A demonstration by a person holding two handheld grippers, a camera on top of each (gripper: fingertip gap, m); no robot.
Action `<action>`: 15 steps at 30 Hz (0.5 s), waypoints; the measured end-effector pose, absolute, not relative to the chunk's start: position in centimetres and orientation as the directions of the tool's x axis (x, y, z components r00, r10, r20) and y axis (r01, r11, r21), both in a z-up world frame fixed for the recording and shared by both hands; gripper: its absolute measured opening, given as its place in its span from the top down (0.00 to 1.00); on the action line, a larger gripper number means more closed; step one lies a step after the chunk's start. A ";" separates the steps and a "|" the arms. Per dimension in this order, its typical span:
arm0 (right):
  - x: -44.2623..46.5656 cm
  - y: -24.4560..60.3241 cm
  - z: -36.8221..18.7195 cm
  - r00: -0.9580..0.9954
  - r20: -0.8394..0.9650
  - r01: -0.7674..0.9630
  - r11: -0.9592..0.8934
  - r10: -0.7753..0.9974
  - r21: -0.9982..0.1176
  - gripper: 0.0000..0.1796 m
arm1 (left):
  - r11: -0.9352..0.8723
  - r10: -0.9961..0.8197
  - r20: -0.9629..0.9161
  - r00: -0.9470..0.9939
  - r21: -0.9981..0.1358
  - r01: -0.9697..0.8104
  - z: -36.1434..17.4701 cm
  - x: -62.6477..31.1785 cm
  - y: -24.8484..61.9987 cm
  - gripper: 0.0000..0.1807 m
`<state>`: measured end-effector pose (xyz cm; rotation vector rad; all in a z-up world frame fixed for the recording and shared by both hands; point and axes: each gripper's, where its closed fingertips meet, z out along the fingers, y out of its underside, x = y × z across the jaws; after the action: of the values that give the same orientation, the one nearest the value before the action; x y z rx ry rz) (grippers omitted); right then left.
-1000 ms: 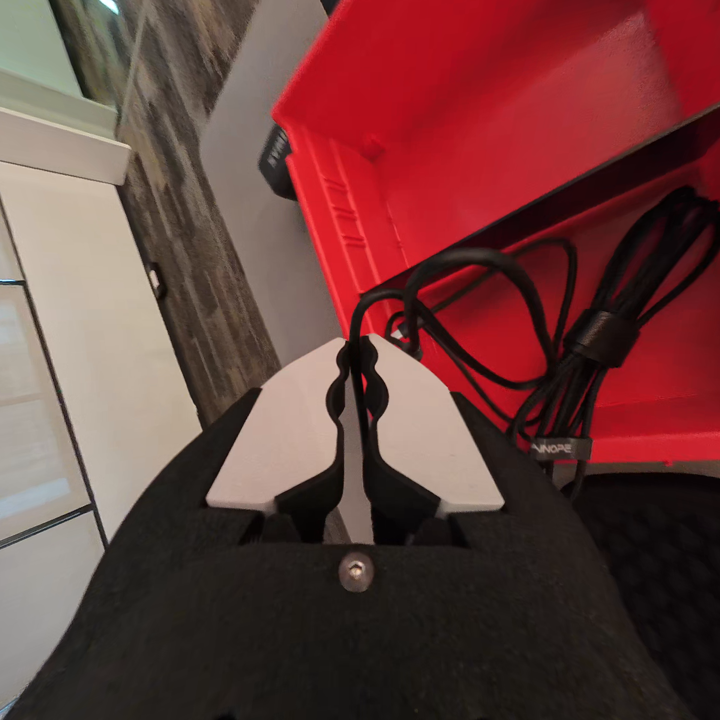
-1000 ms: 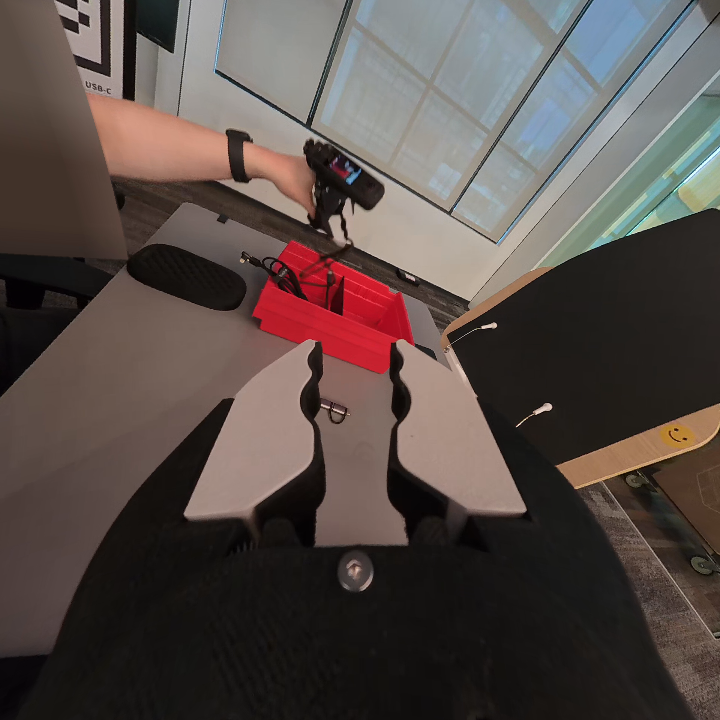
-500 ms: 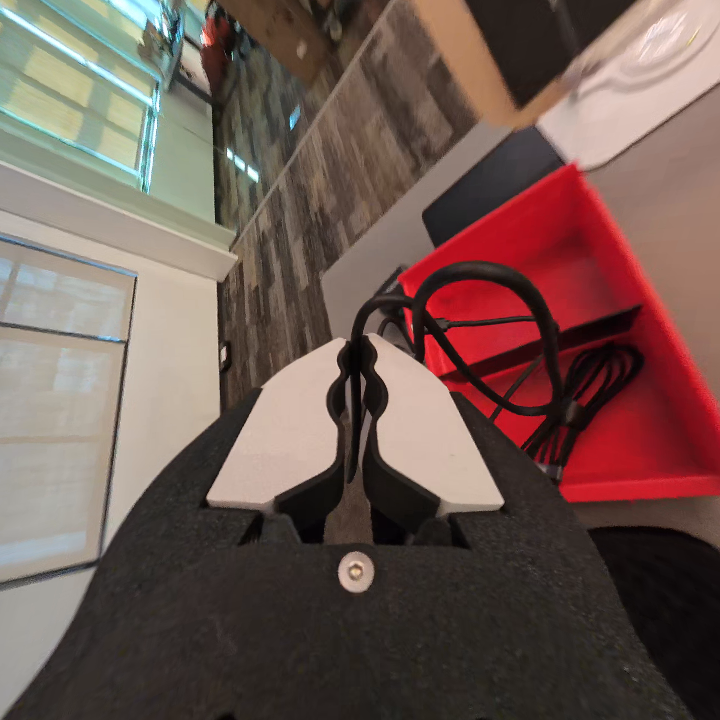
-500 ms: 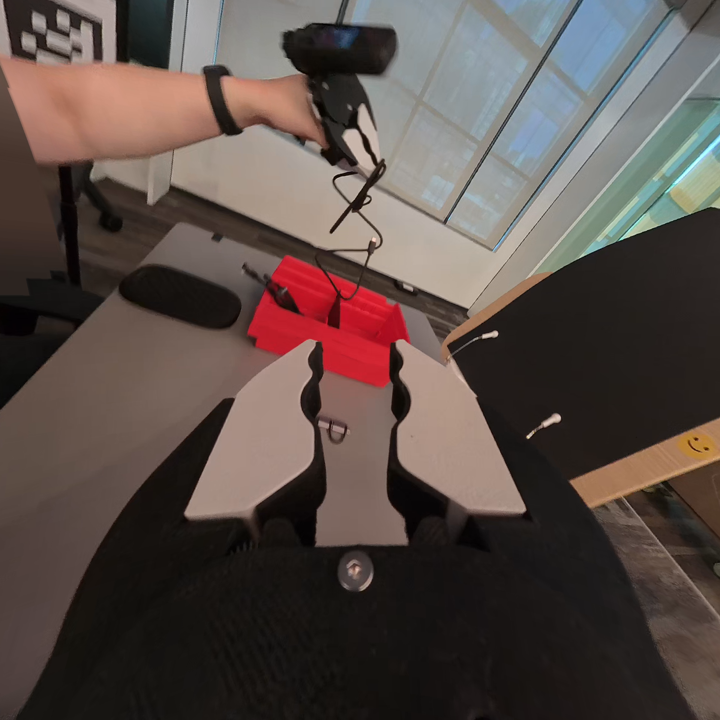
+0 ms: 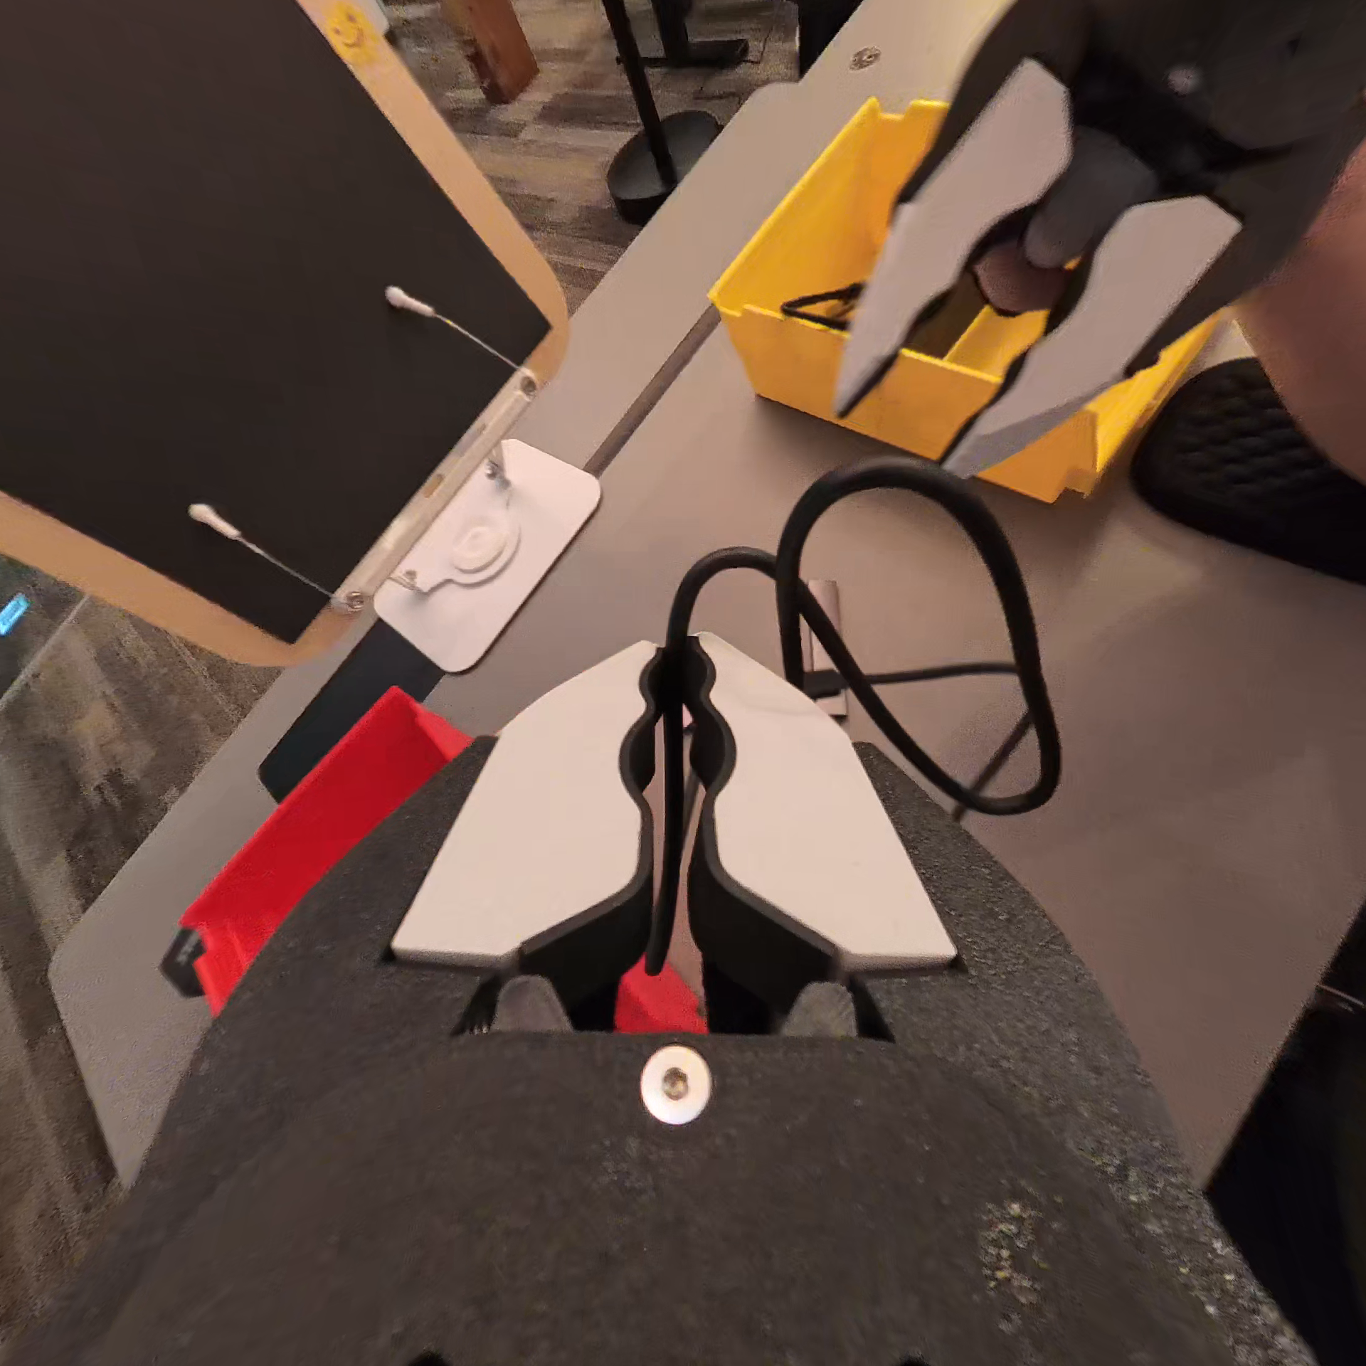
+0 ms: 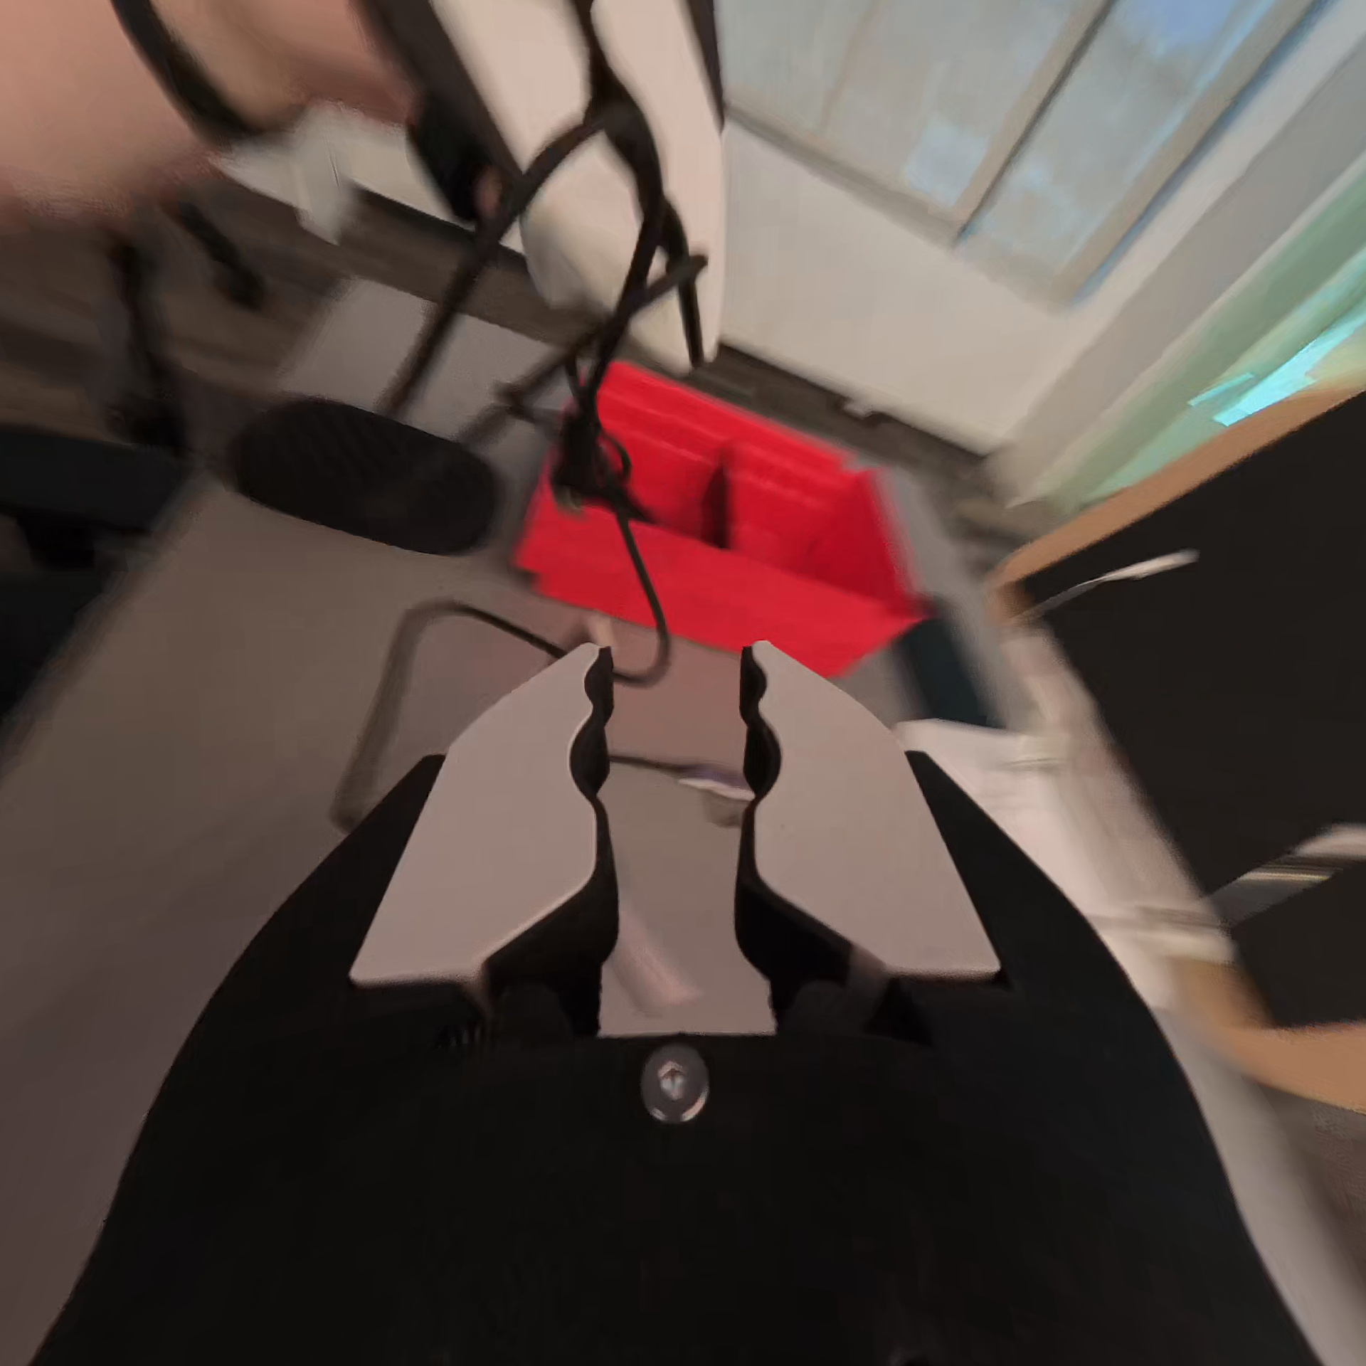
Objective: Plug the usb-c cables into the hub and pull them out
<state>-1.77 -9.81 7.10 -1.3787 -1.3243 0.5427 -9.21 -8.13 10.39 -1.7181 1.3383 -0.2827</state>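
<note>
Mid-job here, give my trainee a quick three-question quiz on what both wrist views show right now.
1. True or false: the left gripper has its jaws shut on the black cable.
2. The right gripper is: A) shut on a cable, B) open and empty, C) holding the hub.
3. Fill in: past the cable loop, under the right gripper, stands a ____ bin; the red bin lies beneath the left gripper.

Key: 1 true; 2 B; 3 yellow.
</note>
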 end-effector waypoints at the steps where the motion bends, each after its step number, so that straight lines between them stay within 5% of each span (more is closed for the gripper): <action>1: -2.4 -10.2 6.1 0.233 0.245 0.397 0.138 0.941 -0.907 0.81 | 0.009 -0.848 -0.351 0.398 -0.760 -0.650 9.4 -8.9 -8.3 0.98; 8: -5.8 -6.5 0.8 0.405 0.024 0.421 -0.163 0.914 -0.892 0.72 | -0.062 -0.791 -0.268 0.550 -0.859 -0.508 9.7 -10.1 -7.1 0.98; 15: -7.3 -3.1 -0.4 0.562 0.201 0.388 -0.041 0.803 -0.921 0.69 | -0.032 -0.794 -0.185 0.579 -0.938 -0.345 13.2 -11.8 -7.4 0.98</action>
<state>-7.27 -3.07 -0.36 -1.6508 -1.0148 0.4517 -11.80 -7.43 13.17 -1.6261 0.9724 -0.4729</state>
